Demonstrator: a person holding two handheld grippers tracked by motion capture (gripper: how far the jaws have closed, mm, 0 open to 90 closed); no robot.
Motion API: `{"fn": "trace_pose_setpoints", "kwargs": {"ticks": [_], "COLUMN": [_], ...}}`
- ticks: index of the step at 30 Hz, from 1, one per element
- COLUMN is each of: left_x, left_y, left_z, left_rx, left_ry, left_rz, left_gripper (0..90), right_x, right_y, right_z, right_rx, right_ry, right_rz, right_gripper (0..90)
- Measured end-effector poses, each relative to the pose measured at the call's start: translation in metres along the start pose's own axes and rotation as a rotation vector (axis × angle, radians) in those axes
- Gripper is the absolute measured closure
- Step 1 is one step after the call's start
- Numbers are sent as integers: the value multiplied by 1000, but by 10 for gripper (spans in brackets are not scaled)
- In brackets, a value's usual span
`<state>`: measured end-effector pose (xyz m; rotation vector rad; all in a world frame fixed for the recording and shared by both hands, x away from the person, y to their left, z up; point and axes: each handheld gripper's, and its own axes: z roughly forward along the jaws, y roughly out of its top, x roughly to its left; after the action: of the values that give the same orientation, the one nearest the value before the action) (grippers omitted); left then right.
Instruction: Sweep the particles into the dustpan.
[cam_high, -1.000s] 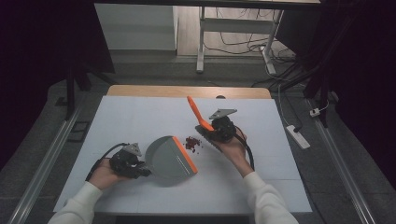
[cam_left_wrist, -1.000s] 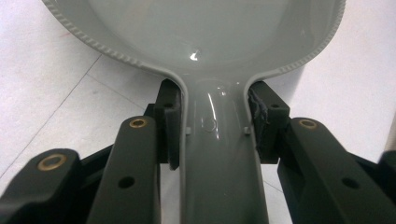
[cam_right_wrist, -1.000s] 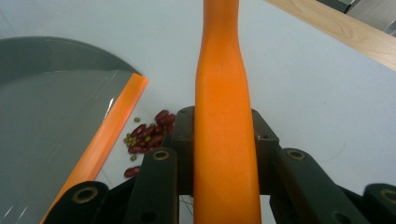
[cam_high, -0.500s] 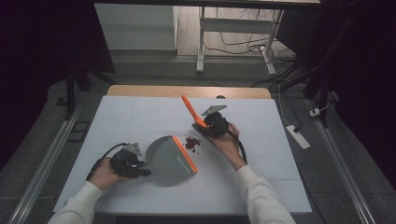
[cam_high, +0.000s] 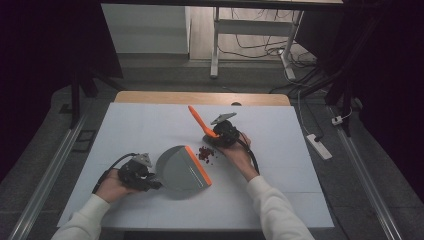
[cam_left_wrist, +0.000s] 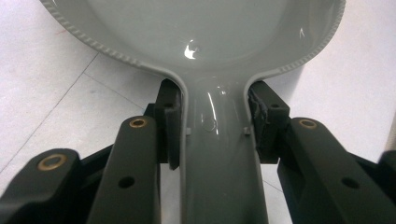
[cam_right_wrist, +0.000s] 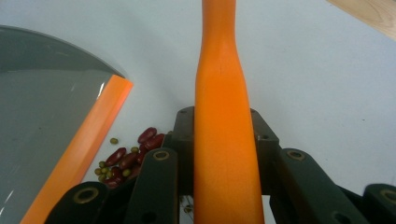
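The dustpan (cam_high: 182, 167) is held flat on the white table (cam_high: 125, 125) by the left gripper (cam_high: 142, 175). Its jaws are squeezed tight on the grey handle (cam_left_wrist: 219, 154). The dustpan has been kept in the same spot as a second ago.

The orange brush (cam_high: 200, 120) is gripped firmly by the right gripper (cam_high: 220, 136), jaws pressed on its handle (cam_right_wrist: 224, 140). Since a second ago the brush has been brought a little lower and closer to the beans (cam_high: 206, 154). The small pile of red and green beans (cam_right_wrist: 126, 161) is found just beside the dustpan's orange edge (cam_right_wrist: 88, 140). It looks as if the beans are about to be swept in.
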<state>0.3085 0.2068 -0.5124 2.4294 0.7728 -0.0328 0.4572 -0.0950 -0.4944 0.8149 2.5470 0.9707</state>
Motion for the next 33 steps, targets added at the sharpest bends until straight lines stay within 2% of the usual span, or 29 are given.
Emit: {"fn": "trace_pose_setpoints", "kwargs": {"ticks": [4, 9, 17, 25, 27, 31, 33], "left_x": [0, 0, -1, -1, -1, -1, -1], "left_y": [0, 0, 0, 0, 0, 0, 0], "left_z": [0, 0, 1, 2, 2, 2, 2], "left_rx": [-3, 0, 2, 8, 8, 11, 11], "left_ry": [3, 1, 5, 7, 5, 5, 4], "left_rz": [-1, -1, -3, -5, -2, -2, -2], "left_gripper": [616, 616, 615, 615, 615, 615, 615], "right_x": [3, 3, 8, 11, 13, 18, 20], "right_y": [0, -1, -1, -2, -2, -2, -2], "right_z": [0, -1, -2, -3, -3, -3, -4], "right_rx": [8, 10, 12, 6, 8, 11, 12], "right_ry": [2, 15, 9, 25, 43, 38, 37], "right_rz": [-4, 17, 2, 3, 19, -4, 1], "right_gripper": [705, 705, 704, 703, 703, 703, 703]}}
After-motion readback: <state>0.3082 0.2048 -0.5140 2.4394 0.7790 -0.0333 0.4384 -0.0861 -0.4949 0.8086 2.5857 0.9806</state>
